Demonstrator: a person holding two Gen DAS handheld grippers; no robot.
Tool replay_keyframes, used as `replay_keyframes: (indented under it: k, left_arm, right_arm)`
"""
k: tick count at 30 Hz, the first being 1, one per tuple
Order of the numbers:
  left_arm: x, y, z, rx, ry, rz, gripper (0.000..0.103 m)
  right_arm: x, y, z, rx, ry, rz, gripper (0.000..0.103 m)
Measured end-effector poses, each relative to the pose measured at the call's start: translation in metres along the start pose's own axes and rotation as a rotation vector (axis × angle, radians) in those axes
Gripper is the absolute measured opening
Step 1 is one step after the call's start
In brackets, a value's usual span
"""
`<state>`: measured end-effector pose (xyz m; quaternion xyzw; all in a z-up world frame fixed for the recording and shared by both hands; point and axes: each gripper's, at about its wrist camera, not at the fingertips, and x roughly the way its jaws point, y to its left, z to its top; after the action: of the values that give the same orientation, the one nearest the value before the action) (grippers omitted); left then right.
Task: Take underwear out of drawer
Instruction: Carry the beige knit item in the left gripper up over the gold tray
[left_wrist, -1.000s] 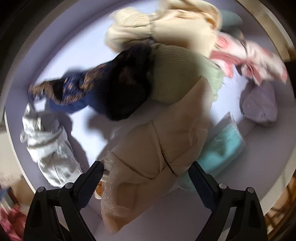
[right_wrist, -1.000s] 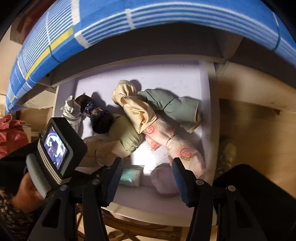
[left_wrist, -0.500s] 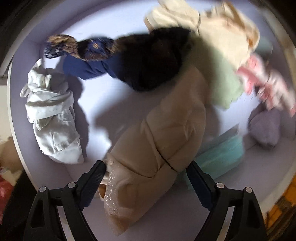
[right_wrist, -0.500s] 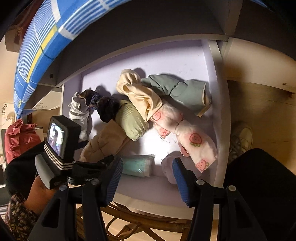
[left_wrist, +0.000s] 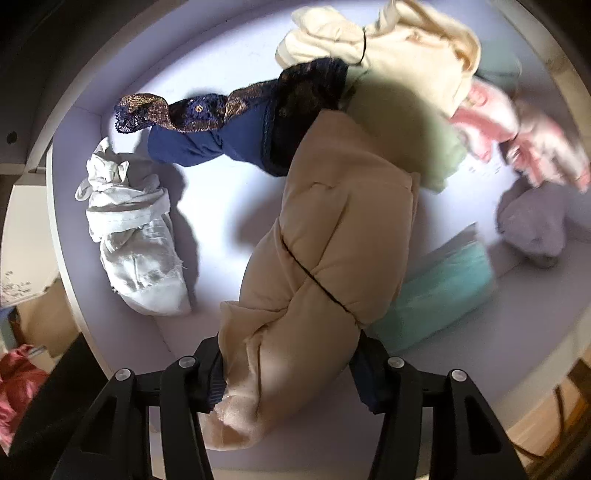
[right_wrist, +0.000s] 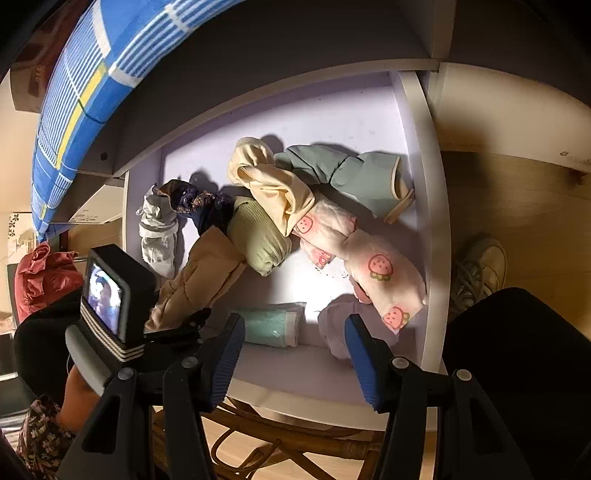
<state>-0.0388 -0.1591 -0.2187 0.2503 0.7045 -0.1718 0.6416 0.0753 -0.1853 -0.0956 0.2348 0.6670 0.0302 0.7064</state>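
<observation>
An open drawer (right_wrist: 424, 184) with a pale lilac floor (left_wrist: 221, 206) holds several rolled underwear pieces. My left gripper (left_wrist: 288, 376) points straight down, and its jaws are closing with both pads pressed on the near end of a beige roll (left_wrist: 332, 240). In the right wrist view that beige roll (right_wrist: 207, 266) rises toward the left gripper (right_wrist: 184, 325) at the drawer's front left. My right gripper (right_wrist: 295, 347) hangs over the front edge, open, with nothing between its fingers.
Also in the drawer are a white bundle (right_wrist: 159, 229), a navy lace piece (left_wrist: 229, 122), a green ribbed roll (right_wrist: 258, 236), cream (right_wrist: 273, 184), strawberry-print pink (right_wrist: 369, 258), grey-green (right_wrist: 351, 177), mint (right_wrist: 269, 325) and lavender (right_wrist: 336, 325) pieces. A shoe (right_wrist: 476, 269) lies to the right on the floor.
The left jaws have drawn in from wide apart onto the beige roll. The left hand has shifted over the drawer and risen slightly. The right gripper has barely moved.
</observation>
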Motion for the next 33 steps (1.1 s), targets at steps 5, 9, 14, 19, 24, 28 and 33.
replay_keyframes:
  k: [5, 9, 14, 19, 24, 28, 33]
  left_arm:
    - [-0.020, 0.016, 0.006, 0.007, -0.027, -0.041, 0.055]
    - [-0.058, 0.030, 0.021, 0.038, -0.068, -0.077, 0.055]
    - [-0.113, 0.044, 0.012, 0.037, -0.163, -0.148, 0.055]
    - [-0.196, 0.058, -0.011, -0.015, -0.344, -0.286, 0.055]
    - [-0.272, 0.081, -0.008, -0.058, -0.513, -0.399, 0.055]
    - [-0.326, 0.107, 0.012, -0.112, -0.607, -0.452, 0.055]
    - [-0.339, 0.143, 0.057, -0.176, -0.644, -0.458, 0.055]
  right_arm:
    - [0.000, -0.004, -0.001, 0.016, -0.004, 0.003, 0.057]
    - [-0.001, -0.007, -0.002, 0.029, -0.004, 0.016, 0.057]
    - [-0.003, -0.010, -0.002, 0.042, -0.011, 0.015, 0.057]
    - [-0.004, -0.006, -0.002, 0.032, -0.015, 0.022, 0.057]
    - [-0.004, -0.004, -0.003, 0.029, -0.014, 0.020, 0.057]
    - [-0.004, -0.003, -0.003, 0.030, -0.012, 0.016, 0.057]
    - [-0.004, -0.003, -0.002, 0.032, -0.009, 0.017, 0.057]
